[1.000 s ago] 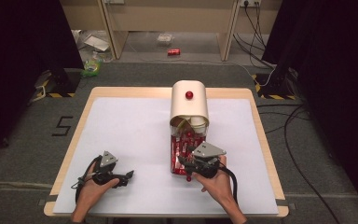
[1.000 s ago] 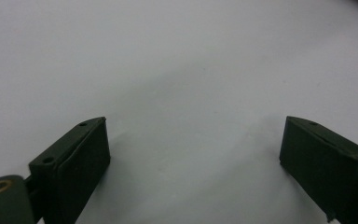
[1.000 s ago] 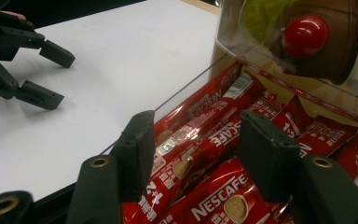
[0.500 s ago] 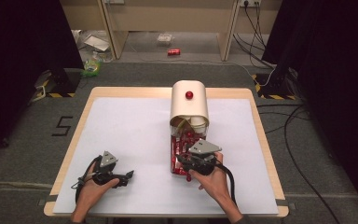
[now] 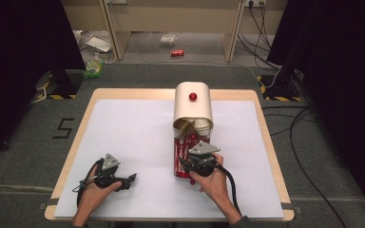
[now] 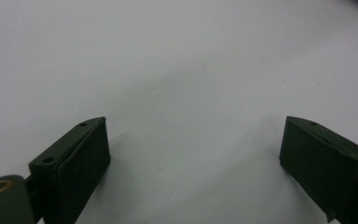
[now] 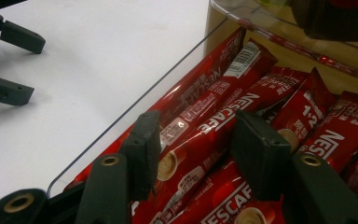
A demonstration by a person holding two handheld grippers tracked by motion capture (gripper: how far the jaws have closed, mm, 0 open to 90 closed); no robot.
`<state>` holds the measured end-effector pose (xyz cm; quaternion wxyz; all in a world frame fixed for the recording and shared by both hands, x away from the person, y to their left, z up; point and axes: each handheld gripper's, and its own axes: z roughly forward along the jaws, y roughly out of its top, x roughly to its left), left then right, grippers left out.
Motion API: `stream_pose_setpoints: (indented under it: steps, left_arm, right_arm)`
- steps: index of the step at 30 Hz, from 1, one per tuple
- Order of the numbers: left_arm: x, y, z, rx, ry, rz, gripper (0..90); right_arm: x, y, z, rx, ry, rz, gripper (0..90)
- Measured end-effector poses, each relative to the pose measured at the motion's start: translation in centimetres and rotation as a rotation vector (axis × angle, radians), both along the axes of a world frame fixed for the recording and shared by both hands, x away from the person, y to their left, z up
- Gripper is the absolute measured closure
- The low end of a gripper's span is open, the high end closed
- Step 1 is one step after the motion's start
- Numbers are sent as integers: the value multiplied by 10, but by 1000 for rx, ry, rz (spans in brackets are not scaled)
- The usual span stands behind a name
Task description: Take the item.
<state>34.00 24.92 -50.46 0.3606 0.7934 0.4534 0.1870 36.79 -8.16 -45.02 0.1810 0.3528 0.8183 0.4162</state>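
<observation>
Right tongs (image 7: pixel 193 154), closing, straddle one stick (image 7: pixel 205 135) unpinched (neighbours touch both jaws); they could snag two. Left tongs (image 6: pixel 193 154) idle, spread.

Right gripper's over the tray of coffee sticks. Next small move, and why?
Probably finish closing. The right gripper has just been closing and straddles one red coffee stick in the clear tray, but its pads don't visibly press it yet. A short squeeze, then a lift, should free that stick from its neighbours. The left gripper rests open on the table.
</observation>
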Motion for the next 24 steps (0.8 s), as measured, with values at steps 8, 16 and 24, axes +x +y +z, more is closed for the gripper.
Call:
stream_pose_setpoints:
  steps: [8, 16, 24]
  left_arm:
    - [0, 0, 0, 1, 0, -1, 76]
    - [0, 0, 0, 2, -1, -1, 76]
    - [0, 0, 0, 2, 0, -1, 76]
  right_arm:
    - [5, -3, -2, 53, 13, -31, 607]
    - [9, -3, -5, 74, 11, -55, 657]
    - [11, -7, -6, 66, -6, -37, 807]
